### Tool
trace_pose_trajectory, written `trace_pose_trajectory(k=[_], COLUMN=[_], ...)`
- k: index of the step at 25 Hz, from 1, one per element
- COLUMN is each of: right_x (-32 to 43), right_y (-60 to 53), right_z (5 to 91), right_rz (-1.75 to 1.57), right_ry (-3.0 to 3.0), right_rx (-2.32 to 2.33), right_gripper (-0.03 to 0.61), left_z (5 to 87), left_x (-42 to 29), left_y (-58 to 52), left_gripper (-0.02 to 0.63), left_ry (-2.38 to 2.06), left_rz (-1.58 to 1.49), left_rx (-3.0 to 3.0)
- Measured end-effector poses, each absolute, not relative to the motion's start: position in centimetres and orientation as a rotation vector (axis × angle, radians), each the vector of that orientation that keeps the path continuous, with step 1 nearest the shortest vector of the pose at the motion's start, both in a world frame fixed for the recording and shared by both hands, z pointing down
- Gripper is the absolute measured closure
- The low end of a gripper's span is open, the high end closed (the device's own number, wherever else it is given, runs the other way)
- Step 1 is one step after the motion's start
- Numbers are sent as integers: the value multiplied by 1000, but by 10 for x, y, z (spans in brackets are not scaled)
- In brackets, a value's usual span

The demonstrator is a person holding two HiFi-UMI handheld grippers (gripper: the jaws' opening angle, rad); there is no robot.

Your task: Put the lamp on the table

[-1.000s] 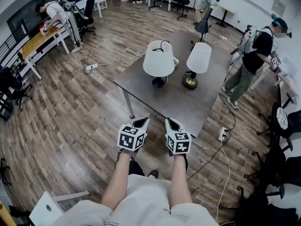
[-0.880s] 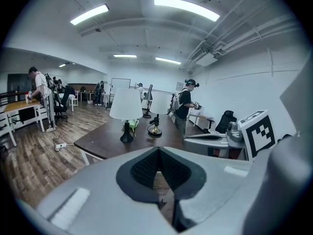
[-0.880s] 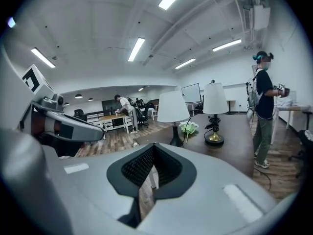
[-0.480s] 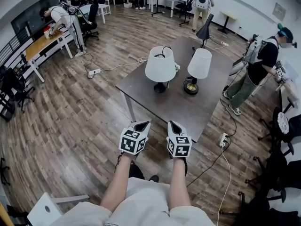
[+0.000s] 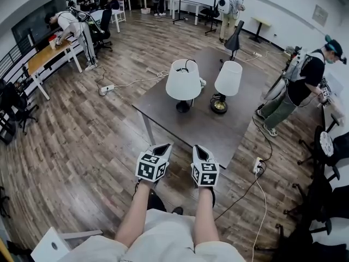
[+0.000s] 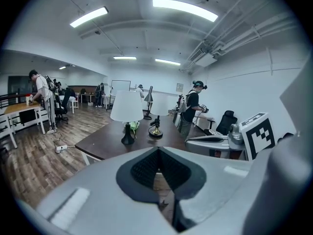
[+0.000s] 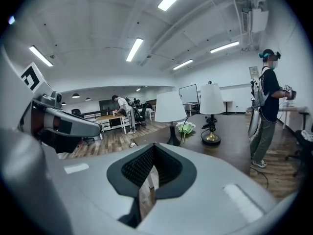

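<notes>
Two lamps with white shades stand on the dark table: a wide one on a black stem and a narrower one on a gold base. A black desk lamp stands at the table's far end. My left gripper and right gripper hang side by side over the floor, short of the table's near edge. Both are shut and hold nothing.
A person stands at the table's right side. A power strip with cables lies on the floor near the table's right corner, another strip to the left. Office chairs line the right; a white stool sits bottom left.
Both grippers have stayed side by side and shut, almost in place. The view has shifted slightly, and people at the back of the room have moved.
</notes>
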State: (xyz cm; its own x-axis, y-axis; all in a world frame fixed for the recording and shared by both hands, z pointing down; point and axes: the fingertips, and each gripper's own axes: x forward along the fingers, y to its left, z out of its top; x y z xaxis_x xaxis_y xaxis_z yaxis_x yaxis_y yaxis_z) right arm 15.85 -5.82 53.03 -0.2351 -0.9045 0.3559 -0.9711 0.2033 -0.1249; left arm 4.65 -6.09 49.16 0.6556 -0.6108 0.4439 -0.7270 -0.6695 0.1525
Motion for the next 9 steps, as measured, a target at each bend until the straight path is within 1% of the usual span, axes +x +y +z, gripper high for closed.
trace_pose_trajectory(k=[9], right_x=[148], right_y=[-61], right_z=[534], right_rz=[475], right_ry=[-2279], right_rx=[1770], right_gripper=[557], left_z=[493], left_x=[39], left_y=[-63], left_gripper=[612], left_ry=[-1071], left_rz=[523], left_rx=[2562])
